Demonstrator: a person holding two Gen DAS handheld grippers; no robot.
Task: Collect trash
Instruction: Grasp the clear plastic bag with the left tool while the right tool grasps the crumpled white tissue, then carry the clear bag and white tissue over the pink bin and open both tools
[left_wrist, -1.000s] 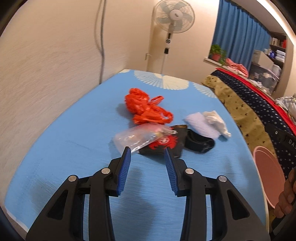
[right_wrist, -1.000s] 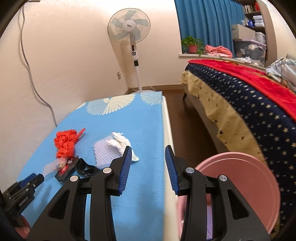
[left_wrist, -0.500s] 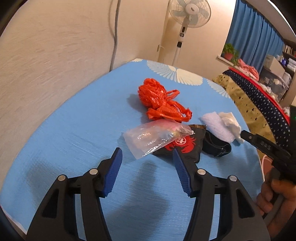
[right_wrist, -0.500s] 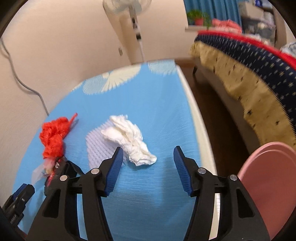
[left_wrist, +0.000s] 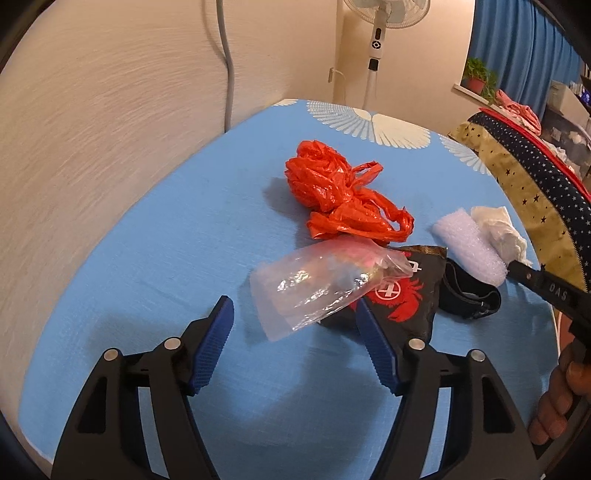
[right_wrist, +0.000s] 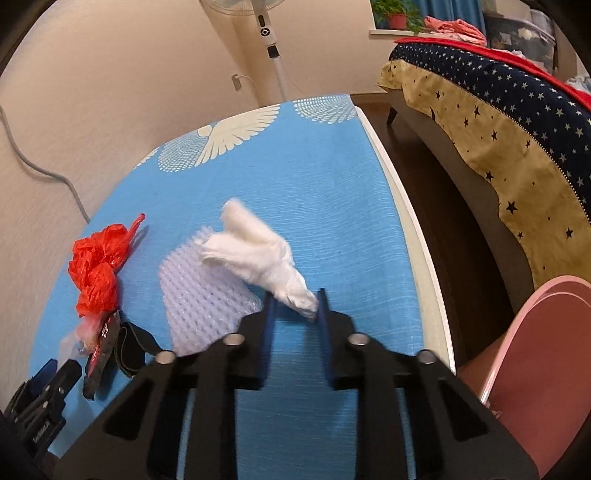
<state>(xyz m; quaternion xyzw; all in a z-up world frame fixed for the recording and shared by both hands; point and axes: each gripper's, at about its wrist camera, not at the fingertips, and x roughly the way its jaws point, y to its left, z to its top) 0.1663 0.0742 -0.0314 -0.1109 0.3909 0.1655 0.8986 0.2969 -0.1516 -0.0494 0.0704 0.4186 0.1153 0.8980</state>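
At left, left gripper (left_wrist: 295, 328) jaws just opened wide, straddling the clear bag (left_wrist: 317, 288) on the counter (left_wrist: 155, 251), not gripping. Right gripper (right_wrist: 295, 306) jaws closing, pinching only the tissue (right_wrist: 258, 254) tip; it may slip before the pink bin (right_wrist: 535, 362).

surface cloth (left_wrist: 155, 258): matt, finely ribbed weave
orange bag (left_wrist: 332, 192): thin, glossy, crinkled plastic
clear bag (left_wrist: 314, 288): shiny film
white tissue (right_wrist: 266, 262): soft crumpled paper
foam sheet (right_wrist: 199, 295): dimpled, matt

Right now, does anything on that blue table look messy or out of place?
Yes. Litter is strewn over the blue cloth: a crumpled orange bag, a clear plastic bag lying over a black wrapper, and a white tissue.
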